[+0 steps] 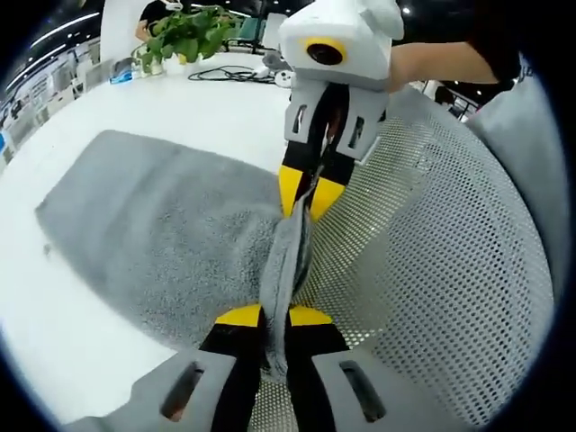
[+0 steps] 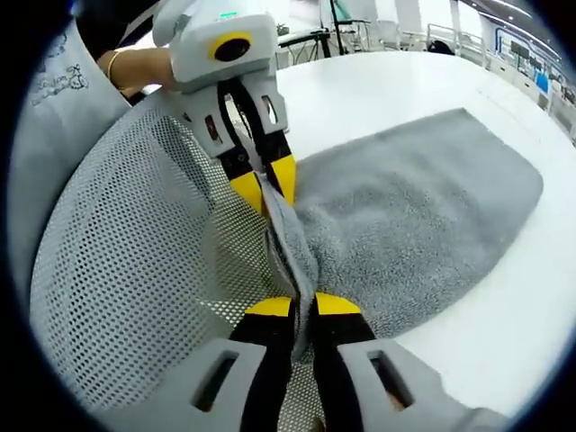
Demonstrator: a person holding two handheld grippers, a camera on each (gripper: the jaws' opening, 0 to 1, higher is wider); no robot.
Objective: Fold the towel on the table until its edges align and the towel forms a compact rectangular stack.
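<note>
Towel [image 1: 153, 243] lies grey and mostly flat on the white table [image 1: 207, 108], with one edge lifted off the surface and stretched taut between my two grippers. In the left gripper view, my left gripper [image 1: 274, 317] rises from the bottom with its yellow-tipped fingers [image 1: 238, 316] pressed narrow together on the gathered edge, and my right gripper [image 1: 310, 193] faces it from above, its jaws pinched on the same edge farther along. The raised strip of cloth runs straight from one gripper to the other, so the lifted edge points along the line between my hands, while the flat part spreads away to the left in this view, its long axis slanting toward the far side of the table.

In the right gripper view, my right gripper [image 2: 303, 306] clamps the edge at the bottom, and my left gripper [image 2: 268, 184] holds it above, with the towel [image 2: 423, 198] fanning out to the right. A pale mesh chair back [image 1: 432, 270] sits just beside the raised edge, on the side away from the table. A potted plant [image 1: 184, 36] and a black cable [image 1: 229, 75] rest far across the table.
</note>
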